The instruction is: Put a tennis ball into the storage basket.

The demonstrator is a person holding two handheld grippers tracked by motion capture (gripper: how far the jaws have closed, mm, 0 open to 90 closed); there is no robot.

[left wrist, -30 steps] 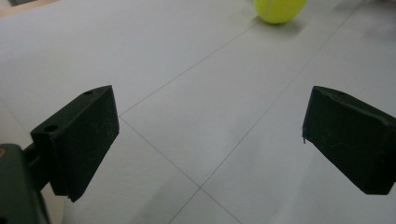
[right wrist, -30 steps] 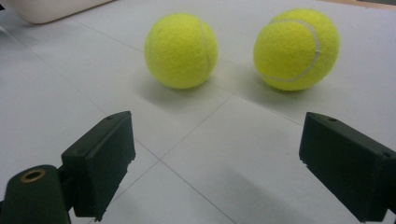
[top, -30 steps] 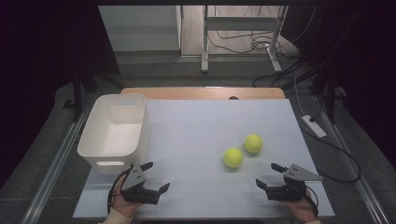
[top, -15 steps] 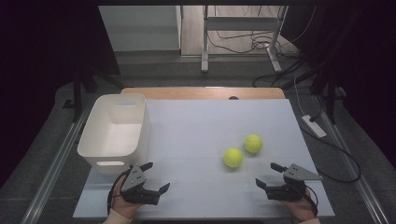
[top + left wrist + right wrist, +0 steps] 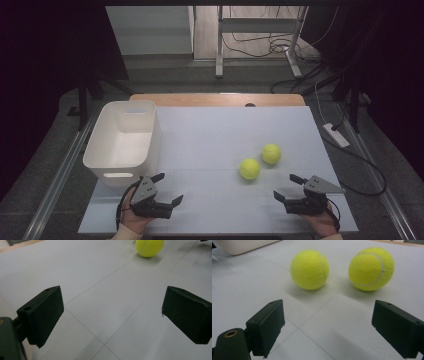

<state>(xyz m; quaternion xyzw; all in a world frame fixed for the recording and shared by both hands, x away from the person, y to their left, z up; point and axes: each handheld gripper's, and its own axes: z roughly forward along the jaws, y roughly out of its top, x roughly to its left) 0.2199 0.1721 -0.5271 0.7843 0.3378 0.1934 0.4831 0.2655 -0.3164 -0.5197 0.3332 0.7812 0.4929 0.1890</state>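
Yellow near ball (image 5: 249, 168) sits close; slide your wide-open, empty right gripper (image 5: 290, 188) around it, then squeeze gently.

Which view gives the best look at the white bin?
The high view: the white bin shows whole at the table's left, open top and handle slot visible, nothing visible inside. The right gripper view catches just a strip of its wall at the top left corner.
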